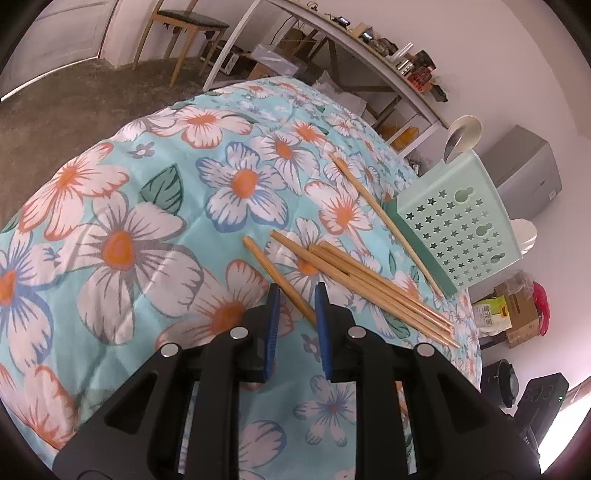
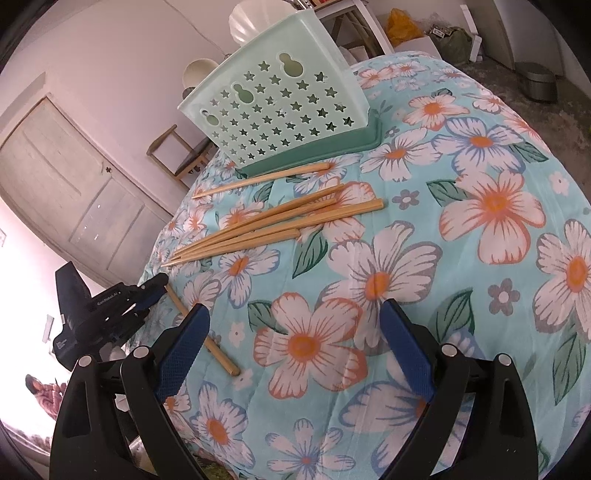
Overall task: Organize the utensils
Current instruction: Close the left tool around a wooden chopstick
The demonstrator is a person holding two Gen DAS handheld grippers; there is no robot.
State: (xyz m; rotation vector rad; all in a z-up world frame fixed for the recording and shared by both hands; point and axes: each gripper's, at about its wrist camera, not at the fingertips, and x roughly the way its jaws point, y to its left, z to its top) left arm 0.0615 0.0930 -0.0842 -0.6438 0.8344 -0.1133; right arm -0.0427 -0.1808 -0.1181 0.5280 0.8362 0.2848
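Observation:
Several wooden chopsticks [image 1: 380, 291] lie loose on the flowered tablecloth [image 1: 147, 221], and one more chopstick [image 1: 384, 221] rests against the base of a mint-green basket with star holes [image 1: 458, 229]. My left gripper [image 1: 295, 290] is shut on the near end of a separate chopstick [image 1: 273, 269], which crosses slantwise between the blue pads. In the right wrist view that chopstick [image 2: 203, 332] slopes from the left gripper [image 2: 157, 284] down to the cloth. The loose chopsticks [image 2: 277, 225] and the basket [image 2: 280, 107] lie beyond it. My right gripper [image 2: 295, 306] hangs open over the cloth, holding nothing.
A white spoon and a metal one [image 1: 456, 140] stick up from the basket. The table's edge curves close behind the basket and at the left gripper. Past the table are a wooden chair [image 1: 184, 22], a long shelf [image 1: 369, 55] and a pale door [image 2: 74, 184].

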